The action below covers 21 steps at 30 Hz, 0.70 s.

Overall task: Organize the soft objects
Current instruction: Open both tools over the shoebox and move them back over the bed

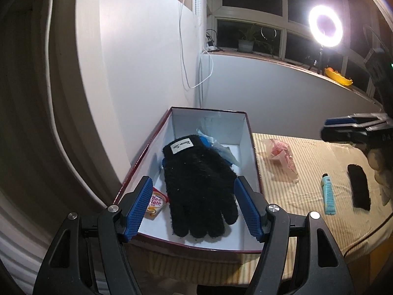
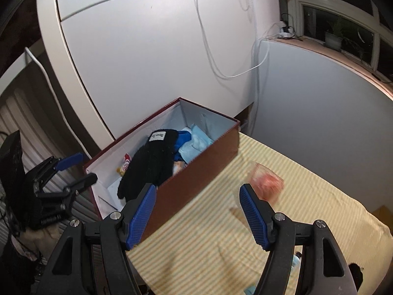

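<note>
Left wrist view: spread, empty left gripper (image 1: 192,205) over box (image 1: 248,132); black glove (image 1: 199,189), unreadable label; "ffee mate" sachet (image 1: 154,204).

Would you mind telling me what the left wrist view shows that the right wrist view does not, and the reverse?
Only the left wrist view shows the ring light, the second black glove lying on the striped cloth and the whole blue tube. Only the right wrist view shows the box's maroon outer wall. Both show the black glove inside the box, the coffee sachet beside it, and the pink bag outside.
</note>
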Motion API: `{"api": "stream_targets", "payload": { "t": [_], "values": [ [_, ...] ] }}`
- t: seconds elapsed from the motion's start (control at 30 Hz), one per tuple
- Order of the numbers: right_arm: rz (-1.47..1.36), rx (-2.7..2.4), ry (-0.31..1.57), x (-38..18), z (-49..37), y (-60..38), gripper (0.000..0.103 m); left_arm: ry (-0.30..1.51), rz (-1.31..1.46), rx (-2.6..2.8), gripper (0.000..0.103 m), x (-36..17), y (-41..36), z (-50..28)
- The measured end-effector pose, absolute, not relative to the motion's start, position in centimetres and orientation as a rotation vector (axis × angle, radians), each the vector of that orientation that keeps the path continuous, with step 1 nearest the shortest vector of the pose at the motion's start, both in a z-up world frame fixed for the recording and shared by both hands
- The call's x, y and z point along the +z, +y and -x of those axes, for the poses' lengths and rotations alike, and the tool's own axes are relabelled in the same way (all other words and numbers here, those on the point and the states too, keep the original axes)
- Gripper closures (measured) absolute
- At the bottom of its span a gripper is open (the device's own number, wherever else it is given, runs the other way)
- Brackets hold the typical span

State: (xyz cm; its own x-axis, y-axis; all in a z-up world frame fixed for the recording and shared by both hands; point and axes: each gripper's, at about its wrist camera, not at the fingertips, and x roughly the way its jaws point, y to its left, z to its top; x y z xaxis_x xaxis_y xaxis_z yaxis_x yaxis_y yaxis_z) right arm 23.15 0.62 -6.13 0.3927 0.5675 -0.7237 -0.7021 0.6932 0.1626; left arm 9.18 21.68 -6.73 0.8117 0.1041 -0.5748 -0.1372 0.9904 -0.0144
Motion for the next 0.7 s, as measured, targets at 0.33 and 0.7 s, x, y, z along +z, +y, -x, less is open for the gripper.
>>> {"api": "stream_targets", "payload": {
  "t": [0.33,0.7],
  "values": [
    [0.134,0.736,0.815,-6.1,-20.8,-6.3,0.026,0.591,0.068,0.073,0.028,-6.1,19.8,-8.0],
    [0.048,0.612,0.816,-6.6,-18.1,-15.6,0.025,0.596,0.092,-0.051,0.028,-6.1,15.5,-7.2]
  ]
}}
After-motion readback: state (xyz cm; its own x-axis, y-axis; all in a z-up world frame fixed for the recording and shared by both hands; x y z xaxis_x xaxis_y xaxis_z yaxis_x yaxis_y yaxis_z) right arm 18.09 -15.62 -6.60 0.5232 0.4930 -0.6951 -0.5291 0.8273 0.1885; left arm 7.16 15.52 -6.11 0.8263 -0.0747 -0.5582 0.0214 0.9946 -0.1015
